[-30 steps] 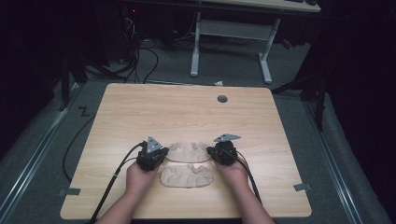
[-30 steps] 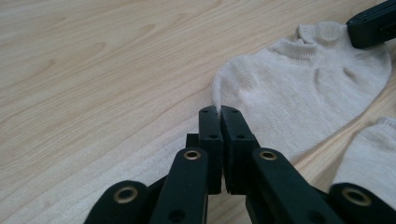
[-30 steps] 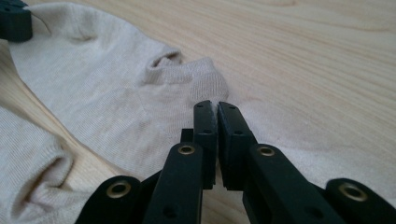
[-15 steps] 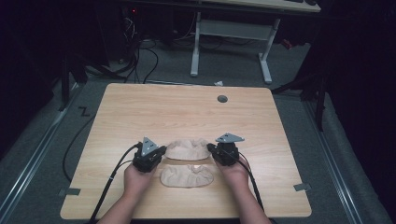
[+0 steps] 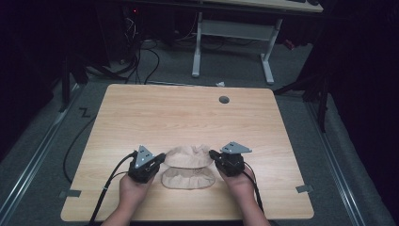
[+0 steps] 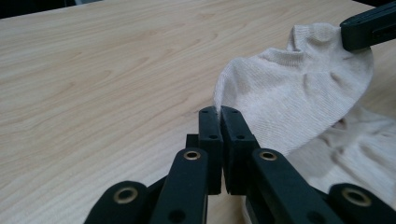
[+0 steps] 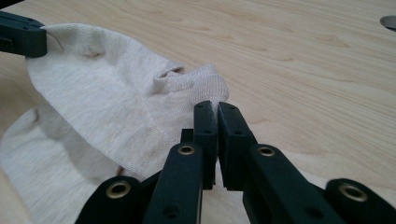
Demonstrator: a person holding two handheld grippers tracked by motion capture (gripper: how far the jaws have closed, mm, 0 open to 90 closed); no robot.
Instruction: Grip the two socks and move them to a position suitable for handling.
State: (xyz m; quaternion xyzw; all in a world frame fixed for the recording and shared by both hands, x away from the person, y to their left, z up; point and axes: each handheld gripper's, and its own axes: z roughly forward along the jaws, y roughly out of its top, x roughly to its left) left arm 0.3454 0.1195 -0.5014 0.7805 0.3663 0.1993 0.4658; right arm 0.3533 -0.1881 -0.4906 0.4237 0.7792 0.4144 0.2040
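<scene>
In the left gripper view, the left gripper (image 6: 219, 112) has its jaws pinched tight on one end of a beige sock (image 6: 299, 88), the cloth rising off the bench (image 6: 93, 70); the other gripper's black tip clamps the far end at the top right. The right gripper view gives the mirror of this: the right gripper (image 7: 217, 108) is clamped on the sock's ribbed cuff end, a detail the high view is too small to show. From the high view, a second sock (image 5: 187, 178) lies flat on the bench nearest the person, just below the held sock, which is stretched between both grippers. Farther off, a round hole (image 5: 224, 100) sits near the bench's far edge.
</scene>
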